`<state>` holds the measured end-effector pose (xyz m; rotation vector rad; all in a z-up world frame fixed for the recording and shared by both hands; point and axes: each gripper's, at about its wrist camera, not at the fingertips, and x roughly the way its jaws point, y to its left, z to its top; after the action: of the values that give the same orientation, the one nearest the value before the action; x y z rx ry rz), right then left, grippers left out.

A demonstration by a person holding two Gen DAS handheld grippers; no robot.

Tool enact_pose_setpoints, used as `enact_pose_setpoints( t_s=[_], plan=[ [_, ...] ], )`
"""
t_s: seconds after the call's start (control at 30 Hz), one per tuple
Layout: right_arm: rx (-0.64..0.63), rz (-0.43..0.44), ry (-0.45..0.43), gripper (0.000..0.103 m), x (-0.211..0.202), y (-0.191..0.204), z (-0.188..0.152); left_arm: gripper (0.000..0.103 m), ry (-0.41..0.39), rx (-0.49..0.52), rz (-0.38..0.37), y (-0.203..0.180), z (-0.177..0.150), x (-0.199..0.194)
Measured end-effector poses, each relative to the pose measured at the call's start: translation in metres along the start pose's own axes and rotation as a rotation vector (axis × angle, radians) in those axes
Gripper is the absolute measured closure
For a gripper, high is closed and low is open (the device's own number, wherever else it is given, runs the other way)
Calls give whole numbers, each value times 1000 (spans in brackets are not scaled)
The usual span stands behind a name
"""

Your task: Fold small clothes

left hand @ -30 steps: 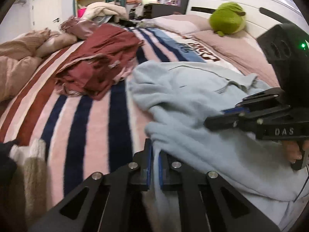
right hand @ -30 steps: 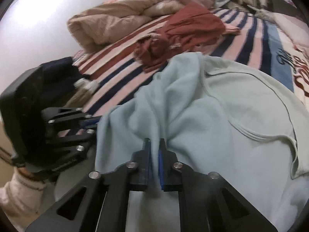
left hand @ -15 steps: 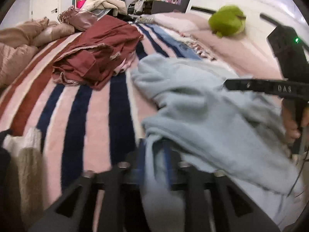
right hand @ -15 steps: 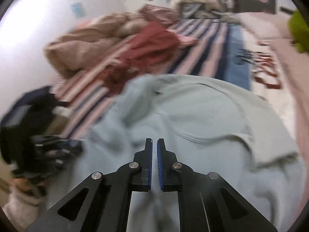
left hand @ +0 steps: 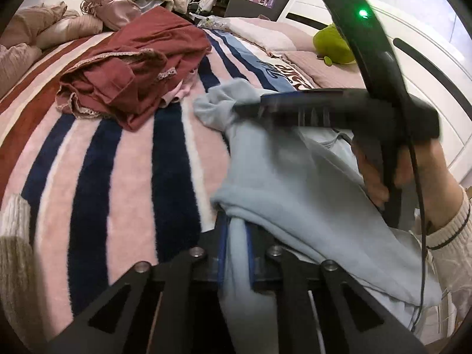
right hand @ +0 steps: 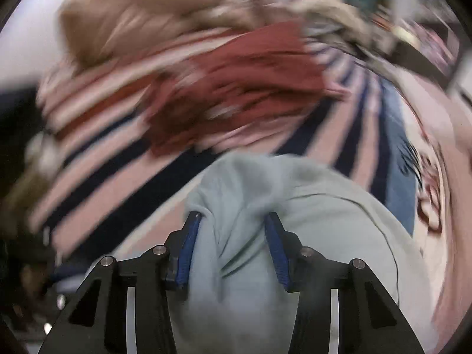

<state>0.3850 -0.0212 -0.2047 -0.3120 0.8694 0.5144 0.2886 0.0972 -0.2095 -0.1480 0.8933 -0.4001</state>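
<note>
while the left gripper (left hand: 236, 244) clamps a thick fold of the light blue sweatshirt (left hand: 295, 194) between its narrow-set blue pads, the garment lies at the near edge of the bed, bunched over the striped blanket (left hand: 124, 183) and trailing off toward the near right corner. in the right wrist view the right gripper (right hand: 233, 247) stands with its jaws wide apart, a rolled hump of the same sweatshirt (right hand: 244, 236) filling the gap between the blue pads; the cloth touches both, yet they are not pressed together. in the left wrist view this gripper (left hand: 265, 103) lies across the far end of the garment, blurred, with the person's right hand (left hand: 392, 174) around its handle. the sweatshirt's long axis runs from the near edge toward the head of the bed, its crumpled far tip pointing at the blanket's lettering. it is soft, fleecy and thick, creased into rounded ridges with a seam line showing. the blanket is plush, in pink, navy, rust and white bands. a heap of dark red clothes (left hand: 132, 67) with lace trim sits well apart, toward the far left; a green plush toy (left hand: 333, 47) rests near the white headboard (left hand: 427, 67)
</note>
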Motion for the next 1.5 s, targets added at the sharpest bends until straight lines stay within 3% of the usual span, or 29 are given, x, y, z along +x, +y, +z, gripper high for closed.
enact_pose_setpoints(
  t_s=[0.03, 0.1, 0.17, 0.2, 0.23, 0.3, 0.37, 0.43, 0.5, 0.57, 0.63, 0.67, 0.77, 0.83, 1.0, 1.07, 1.13, 1.17, 1.27, 1.33, 1.37, 1.5],
  plan=[
    [103, -8, -26, 65, -2, -22, 0, 95, 3, 2, 6, -1, 0, 1],
    [205, -108, -43, 83, -3, -55, -6, 95, 4, 0, 10, 0, 0, 1],
    [247, -135, -17, 84, -2, -76, -14, 95, 3, 1, 15, -1, 0, 0],
    [289, -86, 1, 84, -1, -86, -18, 95, 3, 5, 21, -2, 0, 0],
    [341, 31, -14, 84, -6, -95, -24, 95, 2, 11, 27, -4, 0, 0],
    [312, 176, -52, 84, -18, -86, -22, 95, 1, 13, 31, -5, 0, -1],
    [187, 234, -49, 76, -25, -59, -9, 95, -3, -3, 21, -3, 0, -1],
    [67, 232, -14, 50, -23, -25, 2, 95, -10, -25, -1, 0, 0, -3],
    [-27, 208, 31, 45, -12, 3, 12, 95, -14, -38, -17, 3, -1, -4],
    [-120, 130, 98, 48, 7, 29, 13, 95, -16, -44, -29, 4, -1, -4],
    [-183, -35, 122, 97, 25, 40, 11, 95, -18, -38, -31, 3, -1, -4],
    [-174, -62, 87, 97, 23, 38, 13, 96, -22, -34, -31, 2, 0, -5],
    [-12, 16, -55, 99, -5, 13, 17, 97, -42, -18, -26, -1, -2, -9],
    [133, 64, -95, 99, -17, -17, 14, 97, -44, -19, 9, 0, -2, -10],
    [356, 88, -28, 98, -2, -70, -8, 97, -22, 3, 114, -2, -9, -9],
    [363, 57, -24, 98, -2, -75, -6, 97, -20, 24, 148, -6, -9, -8],
    [291, -23, -38, 98, -16, -75, -6, 97, -17, 42, 168, -9, -10, -8],
    [272, -31, -44, 98, -27, -76, -6, 96, -18, 45, 168, -9, -10, -9],
    [286, 102, -52, 88, -70, -86, -21, 94, -34, 46, 138, -9, -13, -18],
    [266, 148, -61, 64, -106, -85, -43, 83, -41, 46, 99, -8, -13, -24],
    [240, 159, -39, 59, -118, -82, -59, 78, -42, 46, 90, -8, -13, -25],
    [170, 292, 154, 57, -118, -56, -121, 78, -30, 11, 55, -10, -14, -19]
  ],
)
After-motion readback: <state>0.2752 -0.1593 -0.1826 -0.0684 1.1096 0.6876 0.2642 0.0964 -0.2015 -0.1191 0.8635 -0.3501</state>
